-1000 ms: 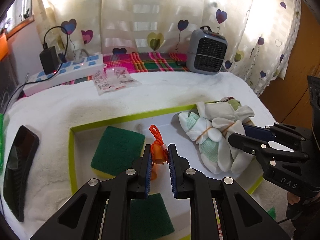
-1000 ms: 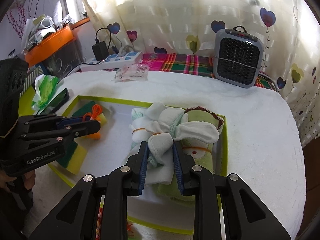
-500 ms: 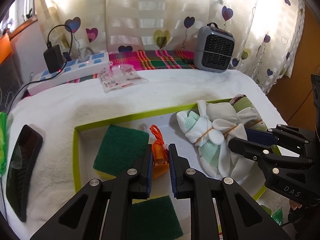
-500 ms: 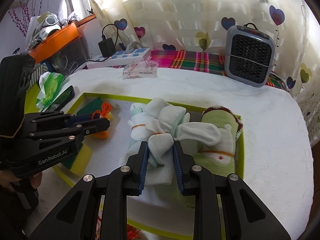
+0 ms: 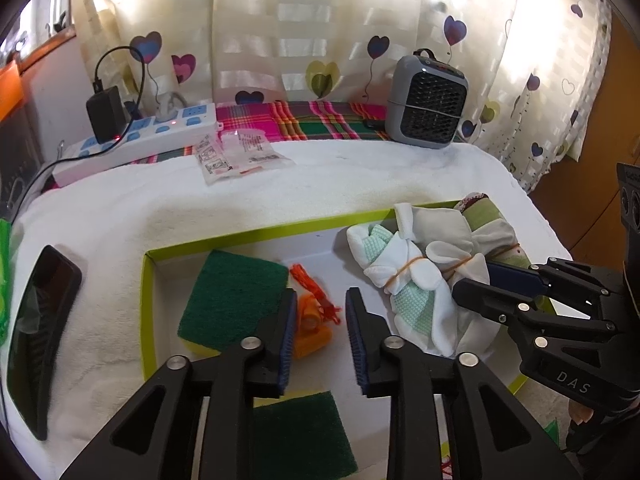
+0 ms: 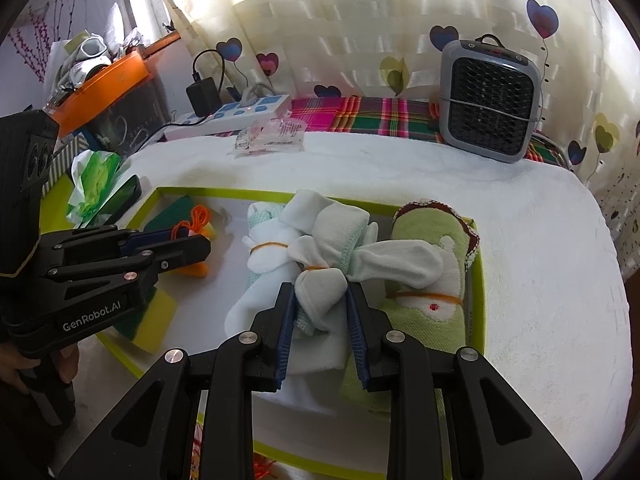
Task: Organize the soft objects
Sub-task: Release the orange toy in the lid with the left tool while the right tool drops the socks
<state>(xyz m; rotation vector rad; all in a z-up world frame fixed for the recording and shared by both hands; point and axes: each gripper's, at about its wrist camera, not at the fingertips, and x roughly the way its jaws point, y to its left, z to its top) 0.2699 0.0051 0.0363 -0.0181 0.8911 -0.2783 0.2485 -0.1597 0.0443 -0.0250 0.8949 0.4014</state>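
Note:
A shallow white tray with a lime-green rim (image 5: 248, 235) (image 6: 224, 191) lies on the white towel. In it lie a green scouring sponge (image 5: 234, 298), a small orange item with an orange cord (image 5: 314, 326) (image 6: 196, 220), a white cloth bundle tied with rubber bands (image 5: 416, 276) (image 6: 316, 248) and a rolled green cloth (image 6: 430, 300). My left gripper (image 5: 320, 320) is open; the orange item lies on the tray floor between its fingers. My right gripper (image 6: 320, 312) is shut on a lobe of the white bundle.
A second green sponge (image 5: 300, 432) lies under my left gripper. A black phone (image 5: 40, 328) lies left of the tray. A power strip (image 5: 140, 144), a plastic packet (image 5: 236, 156) and a grey fan heater (image 5: 426, 102) stand at the back.
My left gripper has opened and let go of the orange item, which now rests on the tray. My right gripper still holds the white bundle.

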